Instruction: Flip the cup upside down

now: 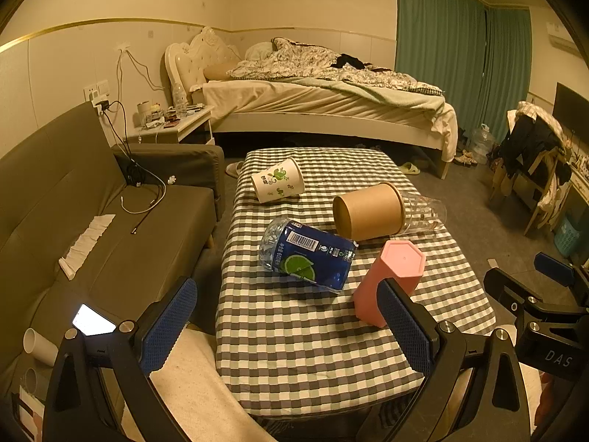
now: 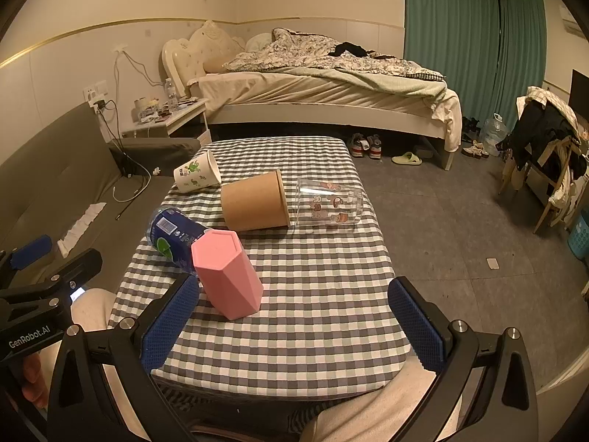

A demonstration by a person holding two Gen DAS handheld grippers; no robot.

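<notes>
Both grippers, left (image 1: 291, 328) and right (image 2: 292, 326), spread wide, empty. Pink hexagonal plastic cup (image 2: 228, 274) stands inverted, centre-left of frame, on checked tablecloth (image 2: 331, 294). Advise next gripping the brown paper cup (image 2: 254, 204) mid-wall, rotating it rim-down.

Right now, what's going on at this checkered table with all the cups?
A person holds a hand-held gripper in each hand above the near end of the checkered table; the left hand-held gripper and right hand-held gripper are both open and hold nothing. The pink cup stands upside down. The brown paper cup, clear cup, white printed cup and blue-labelled cup lie on their sides.
</notes>
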